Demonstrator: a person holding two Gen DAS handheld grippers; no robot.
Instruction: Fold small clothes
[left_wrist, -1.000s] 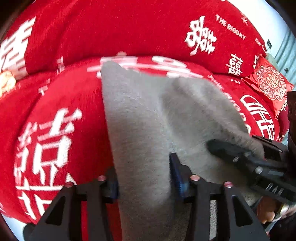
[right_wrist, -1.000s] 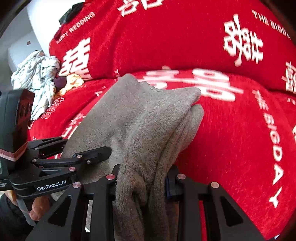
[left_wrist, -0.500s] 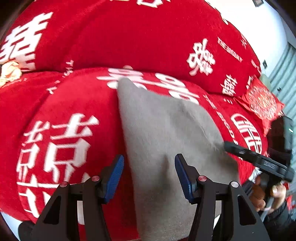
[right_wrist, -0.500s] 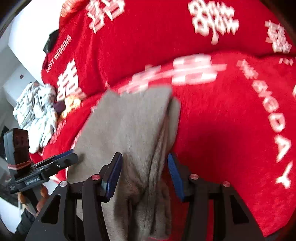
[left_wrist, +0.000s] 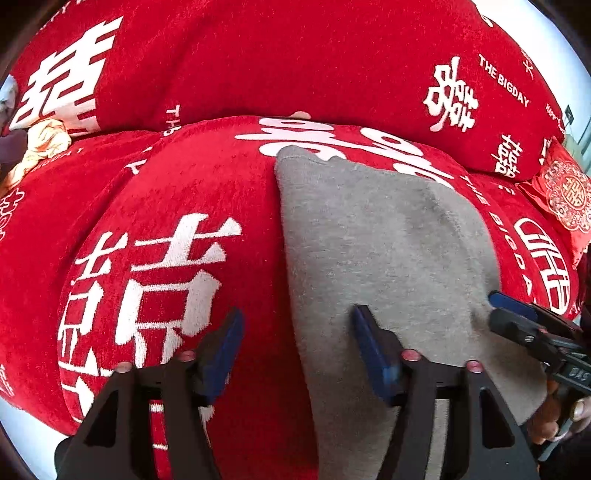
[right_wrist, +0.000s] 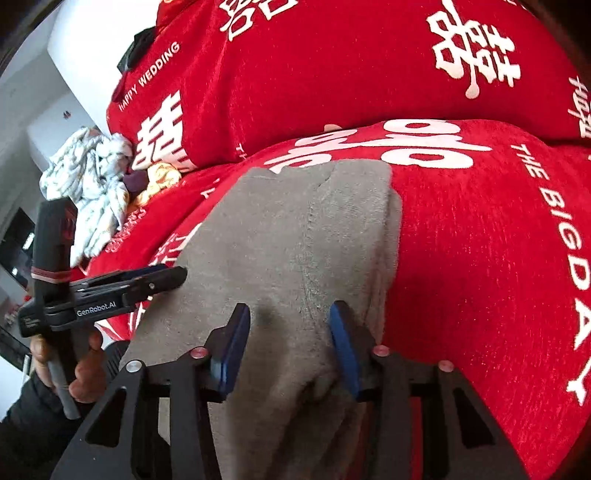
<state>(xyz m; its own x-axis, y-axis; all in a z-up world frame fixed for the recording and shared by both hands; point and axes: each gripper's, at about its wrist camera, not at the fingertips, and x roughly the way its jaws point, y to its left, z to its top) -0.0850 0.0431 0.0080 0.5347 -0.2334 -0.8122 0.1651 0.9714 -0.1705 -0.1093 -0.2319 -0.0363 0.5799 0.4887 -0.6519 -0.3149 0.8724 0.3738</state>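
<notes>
grey garment (left_wrist: 388, 258) lies flat on the red sofa cover (left_wrist: 166, 206), long axis running from the near edge away toward the backrest, folded edge on its right side; left gripper (left_wrist: 295, 347) fingers apart, just opened wider, straddling the garment's left edge, not pressing; right gripper (right_wrist: 288, 339) fingers apart over a bunched fold, having just narrowed, no clamp seen.

grey garment (left_wrist: 388, 258): 1 | hand-held grippers: 2, left hand-held gripper (left_wrist: 297, 347), right hand-held gripper (right_wrist: 288, 339) | red cushion (left_wrist: 565, 192): 1

The grey garment's (left_wrist: 388, 251) near end runs off both views' bottom edges.
</notes>
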